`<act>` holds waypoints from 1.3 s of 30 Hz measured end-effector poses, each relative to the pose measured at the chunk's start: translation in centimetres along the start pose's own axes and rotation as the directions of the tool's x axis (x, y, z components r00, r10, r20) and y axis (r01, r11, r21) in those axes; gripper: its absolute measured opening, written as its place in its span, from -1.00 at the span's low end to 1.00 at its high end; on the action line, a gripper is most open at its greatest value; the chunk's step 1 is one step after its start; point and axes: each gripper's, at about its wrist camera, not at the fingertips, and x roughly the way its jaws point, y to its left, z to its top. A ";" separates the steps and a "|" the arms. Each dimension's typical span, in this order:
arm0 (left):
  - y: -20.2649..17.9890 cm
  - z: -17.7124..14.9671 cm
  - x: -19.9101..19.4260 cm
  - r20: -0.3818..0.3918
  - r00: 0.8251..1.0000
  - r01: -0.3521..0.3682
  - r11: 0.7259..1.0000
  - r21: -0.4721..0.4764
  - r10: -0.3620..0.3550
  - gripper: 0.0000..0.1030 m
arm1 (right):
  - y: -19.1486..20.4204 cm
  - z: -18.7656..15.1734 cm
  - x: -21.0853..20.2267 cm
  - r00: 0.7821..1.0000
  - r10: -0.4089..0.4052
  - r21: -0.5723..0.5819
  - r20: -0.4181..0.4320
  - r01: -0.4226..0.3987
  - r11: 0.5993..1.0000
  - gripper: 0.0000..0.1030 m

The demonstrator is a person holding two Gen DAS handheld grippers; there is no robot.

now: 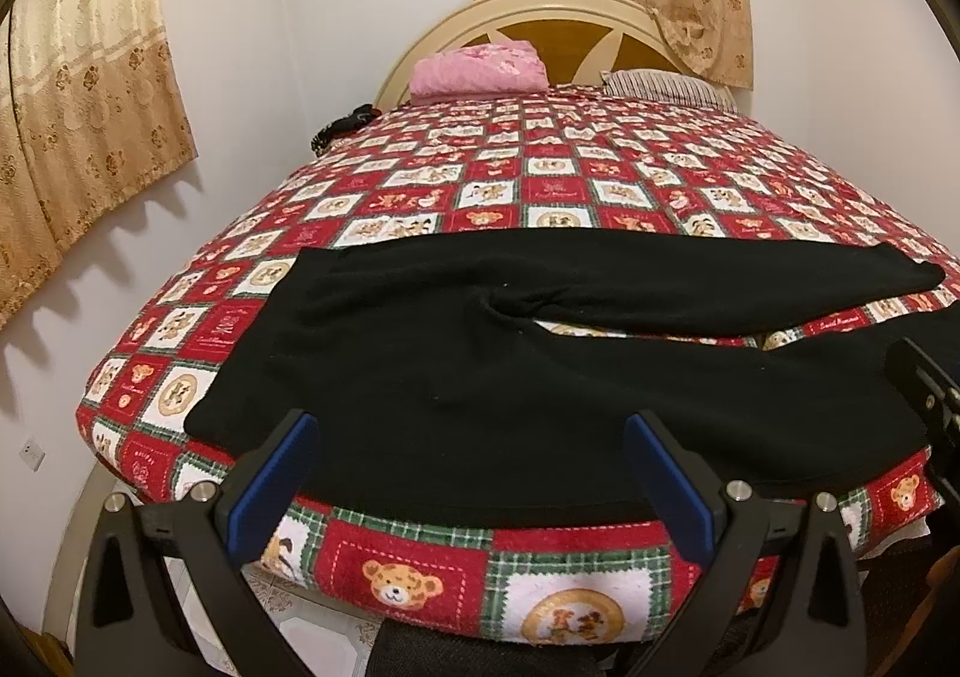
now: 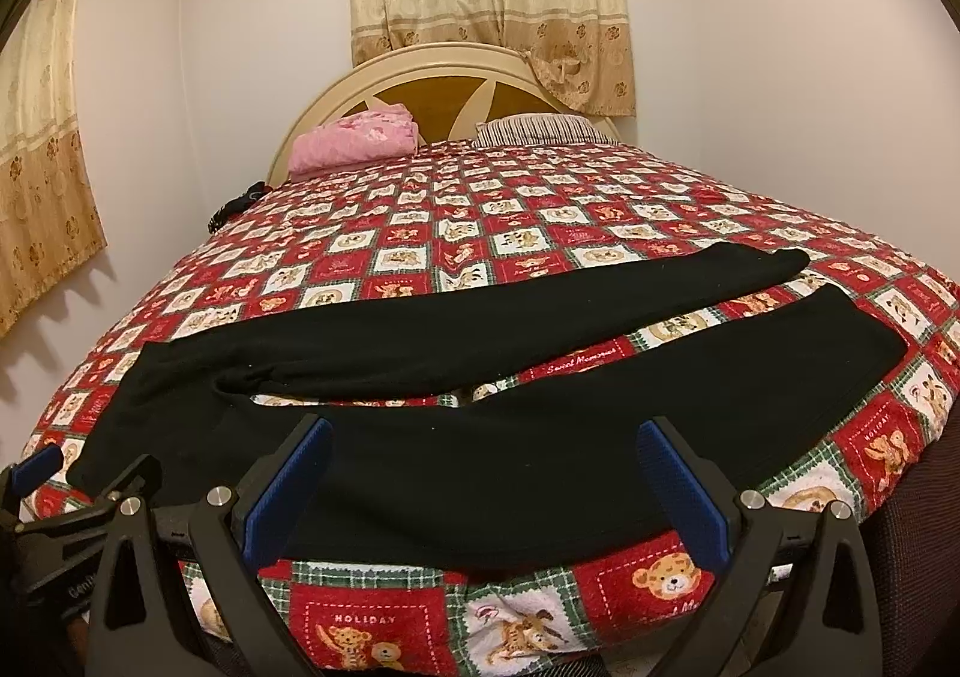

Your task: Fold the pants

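Black pants [image 1: 480, 371] lie flat across the near end of the bed, waist to the left and both legs spread apart to the right; they also show in the right wrist view [image 2: 492, 455]. My left gripper [image 1: 471, 437] is open and empty, hovering at the bed's near edge over the seat and waist part. My right gripper [image 2: 483, 449] is open and empty over the nearer leg. The left gripper's fingers [image 2: 36, 464] show at the left edge of the right wrist view.
The bed is covered by a red, white and green teddy-bear quilt [image 1: 540, 185]. A pink folded blanket [image 1: 477, 68] and a striped pillow [image 1: 666, 86] lie by the headboard [image 1: 540, 11]. Curtains [image 1: 78, 95] hang on the walls. A dark item [image 1: 342, 128] lies at the bed's far left edge.
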 end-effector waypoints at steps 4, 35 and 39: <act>2.5 0.4 1.6 -0.033 0.999 0.028 0.999 -0.027 -0.029 1.00 | -0.7 0.2 1.4 1.000 0.009 -0.011 -0.002 -0.009 1.000 0.98; 19.4 10.6 26.6 -0.351 0.927 0.052 0.970 -0.236 -0.135 0.57 | 9.0 9.6 20.6 0.945 0.182 -0.304 -0.272 -0.264 0.916 0.49; 19.5 11.0 27.2 -0.361 0.918 0.072 0.965 -0.251 -0.162 0.71 | 10.5 10.9 24.8 0.916 0.203 -0.344 -0.347 -0.325 0.881 0.49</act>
